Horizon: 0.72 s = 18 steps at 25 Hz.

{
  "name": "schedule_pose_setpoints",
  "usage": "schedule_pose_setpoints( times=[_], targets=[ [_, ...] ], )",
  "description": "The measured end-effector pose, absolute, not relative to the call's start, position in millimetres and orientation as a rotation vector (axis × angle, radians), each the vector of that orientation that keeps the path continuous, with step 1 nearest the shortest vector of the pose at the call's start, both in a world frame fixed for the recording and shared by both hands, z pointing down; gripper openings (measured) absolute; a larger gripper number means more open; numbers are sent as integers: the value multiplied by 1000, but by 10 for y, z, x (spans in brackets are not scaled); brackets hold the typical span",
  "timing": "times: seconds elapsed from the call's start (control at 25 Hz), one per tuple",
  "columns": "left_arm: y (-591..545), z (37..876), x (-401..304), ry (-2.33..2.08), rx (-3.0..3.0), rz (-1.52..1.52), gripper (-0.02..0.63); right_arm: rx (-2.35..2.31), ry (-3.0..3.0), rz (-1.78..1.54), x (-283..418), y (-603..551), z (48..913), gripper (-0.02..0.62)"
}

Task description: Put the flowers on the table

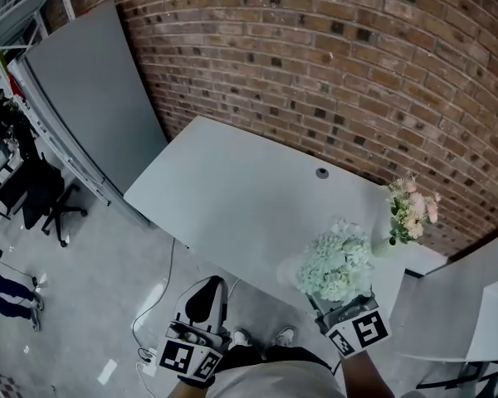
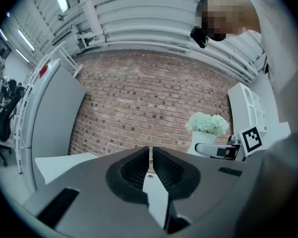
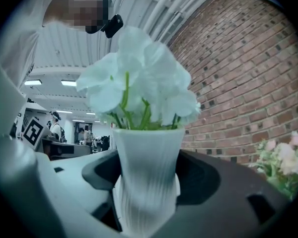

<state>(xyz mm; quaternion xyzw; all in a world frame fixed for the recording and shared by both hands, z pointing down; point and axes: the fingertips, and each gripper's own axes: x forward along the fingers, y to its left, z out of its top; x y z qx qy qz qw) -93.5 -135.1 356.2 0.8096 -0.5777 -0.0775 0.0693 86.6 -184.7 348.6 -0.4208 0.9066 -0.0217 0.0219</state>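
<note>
A bunch of white flowers (image 1: 336,265) in a ribbed white vase (image 3: 148,172) is held by my right gripper (image 1: 342,303), which is shut on the vase body. In the head view the bunch is over the near right part of the white table (image 1: 232,197); I cannot tell whether the vase base touches it. The blooms (image 3: 139,78) fill the right gripper view. My left gripper (image 1: 201,301) is low at the left, off the table's near edge, shut with nothing in it (image 2: 150,155). From the left gripper view the white flowers (image 2: 207,124) show to the right.
A second vase of pink flowers (image 1: 412,210) stands at the table's far right corner, also in the right gripper view (image 3: 283,160). A cable grommet (image 1: 322,172) sits near the brick wall (image 1: 357,56). Grey partition (image 1: 91,98) and office chair (image 1: 50,197) at left; white shelving (image 1: 490,305) at right.
</note>
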Motion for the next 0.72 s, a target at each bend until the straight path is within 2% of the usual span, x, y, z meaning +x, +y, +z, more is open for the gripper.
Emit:
schedule_pose_setpoints(
  times=[0.72],
  targets=[
    [-1626,3817,-1489,-1895,2379,-197,28,-1404,2820,25,738,-2367,3926,342]
  ],
)
